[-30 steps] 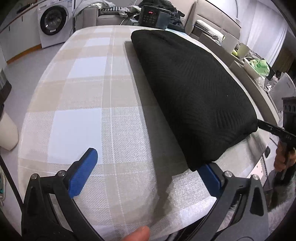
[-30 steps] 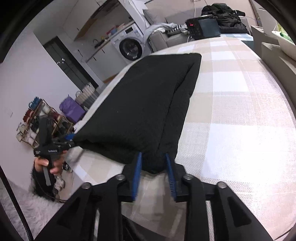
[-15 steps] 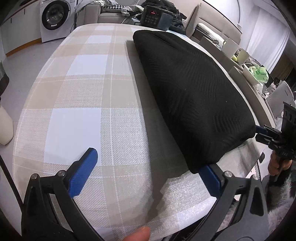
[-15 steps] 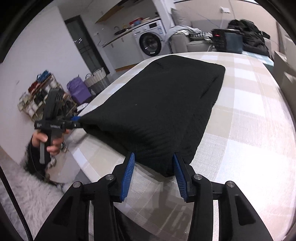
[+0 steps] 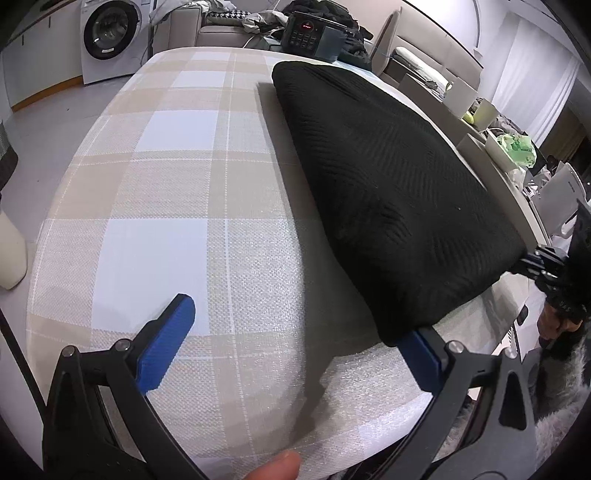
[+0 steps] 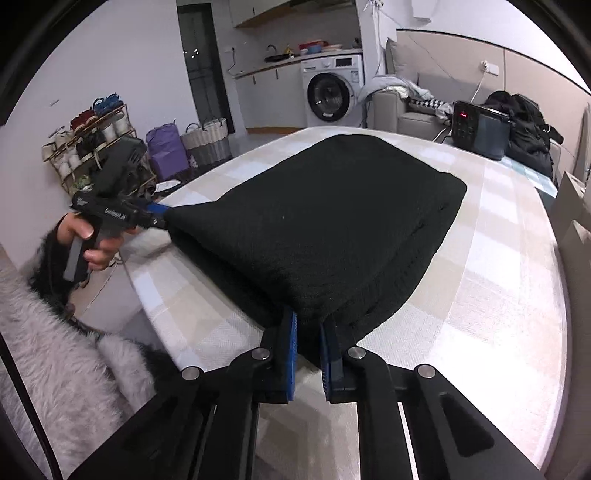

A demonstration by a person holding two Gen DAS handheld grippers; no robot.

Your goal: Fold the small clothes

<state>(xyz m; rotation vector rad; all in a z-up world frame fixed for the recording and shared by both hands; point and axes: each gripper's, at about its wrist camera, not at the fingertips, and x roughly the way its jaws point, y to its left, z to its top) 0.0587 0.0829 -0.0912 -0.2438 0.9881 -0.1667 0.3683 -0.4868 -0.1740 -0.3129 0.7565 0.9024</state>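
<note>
The right gripper had just pinched shut on the black garment's six-o'clock corner, ready to fold; the left gripper stayed spread.

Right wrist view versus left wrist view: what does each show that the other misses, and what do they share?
Only the right wrist view: a shoe rack, a purple bag, and the right gripper up close, whose jaws have just been closing and now pinch a corner of the black garment.
Only the left wrist view: the left gripper with jaws wide apart, and a thumb tip.
Both: the garment, the plaid table cover, the washing machine.
</note>
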